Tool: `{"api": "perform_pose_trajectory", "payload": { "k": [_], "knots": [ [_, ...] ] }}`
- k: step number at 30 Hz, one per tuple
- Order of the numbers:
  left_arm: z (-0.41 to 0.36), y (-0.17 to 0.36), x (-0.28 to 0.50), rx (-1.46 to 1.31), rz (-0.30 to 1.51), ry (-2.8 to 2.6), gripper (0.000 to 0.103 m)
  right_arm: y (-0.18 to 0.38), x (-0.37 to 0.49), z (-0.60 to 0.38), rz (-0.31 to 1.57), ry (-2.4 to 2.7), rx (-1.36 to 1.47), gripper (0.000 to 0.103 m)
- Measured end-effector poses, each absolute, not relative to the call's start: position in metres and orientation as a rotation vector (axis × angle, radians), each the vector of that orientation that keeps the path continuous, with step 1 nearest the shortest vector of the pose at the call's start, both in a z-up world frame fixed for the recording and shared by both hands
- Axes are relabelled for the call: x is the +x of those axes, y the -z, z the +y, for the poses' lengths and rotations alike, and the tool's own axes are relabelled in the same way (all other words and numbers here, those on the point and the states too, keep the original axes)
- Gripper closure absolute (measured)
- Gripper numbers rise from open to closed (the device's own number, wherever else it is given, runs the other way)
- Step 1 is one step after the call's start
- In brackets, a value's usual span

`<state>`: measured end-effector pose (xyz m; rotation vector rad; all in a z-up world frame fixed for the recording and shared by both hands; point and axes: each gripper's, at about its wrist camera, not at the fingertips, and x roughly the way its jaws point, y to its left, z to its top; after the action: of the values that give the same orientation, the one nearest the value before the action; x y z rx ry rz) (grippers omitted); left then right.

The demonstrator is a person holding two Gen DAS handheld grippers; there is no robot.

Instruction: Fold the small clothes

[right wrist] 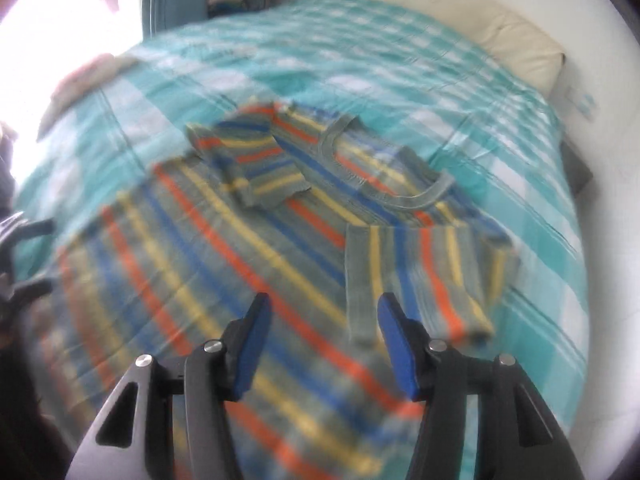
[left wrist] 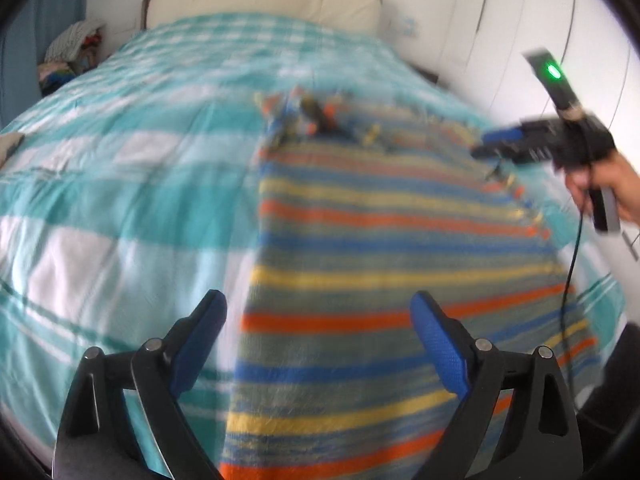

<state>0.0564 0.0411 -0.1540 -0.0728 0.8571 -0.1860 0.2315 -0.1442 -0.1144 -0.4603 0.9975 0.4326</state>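
Observation:
A striped knit sweater (right wrist: 248,240) in grey, blue, orange and yellow lies flat on the bed, neck toward the pillow, with both sleeves folded in over the body. It also shows in the left wrist view (left wrist: 380,264). My left gripper (left wrist: 320,320) is open and empty above the sweater's left edge. My right gripper (right wrist: 324,320) is open and empty above the body beside the folded right sleeve (right wrist: 424,276). The right gripper also shows in the left wrist view (left wrist: 504,146), held in a hand above the sweater's far right side.
The bed has a teal and white checked cover (left wrist: 120,184). A cream pillow (left wrist: 264,0) lies at its head. A pile of clothes (left wrist: 76,52) sits beyond the far left corner. White wardrobe doors (left wrist: 520,20) stand on the right.

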Motion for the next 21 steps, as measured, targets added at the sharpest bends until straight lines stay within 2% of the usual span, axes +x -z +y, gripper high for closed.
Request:
{"api": "perform_pose_trajectory", "payload": {
  "k": [2, 3, 4, 5, 6, 10, 14, 16, 21],
  "knots": [
    [0.041, 0.163, 0.051, -0.048, 0.891, 0.174, 0.009, 0.145, 0.257, -0.146, 1.051, -0.373, -0.481, 0.050],
    [0.041, 0.161, 0.049, -0.044, 0.876, 0.180, 0.009, 0.155, 0.266, -0.155, 1.071, -0.348, -0.432, 0.054],
    [0.040, 0.159, 0.048, -0.036, 0.871, 0.184, 0.009, 0.155, 0.271, -0.167, 1.066, -0.329, -0.346, 0.076],
    [0.041, 0.158, 0.049, -0.030, 0.874, 0.183, 0.009, 0.151, 0.273, -0.176, 1.062, -0.292, -0.292, 0.094],
    [0.042, 0.159, 0.051, -0.036, 0.879, 0.176, 0.009, 0.140, 0.273, -0.193, 1.050, -0.301, -0.184, 0.098],
    [0.049, 0.157, 0.054, -0.090, 0.888, 0.184, 0.009, 0.090, 0.256, -0.298, 0.935, -0.149, 0.076, 0.099],
    [0.053, 0.159, 0.056, -0.128, 0.892, 0.184, 0.009, 0.069, 0.219, -0.433, 0.839, 0.058, 0.368, 0.098],
    [0.053, 0.160, 0.057, -0.127, 0.892, 0.178, 0.009, 0.075, 0.199, -0.486, 0.820, 0.146, 0.474, 0.098],
    [0.050, 0.163, 0.059, -0.117, 0.890, 0.168, 0.009, 0.110, 0.171, -0.529, 0.805, 0.120, 0.681, 0.098]
  ]
}}
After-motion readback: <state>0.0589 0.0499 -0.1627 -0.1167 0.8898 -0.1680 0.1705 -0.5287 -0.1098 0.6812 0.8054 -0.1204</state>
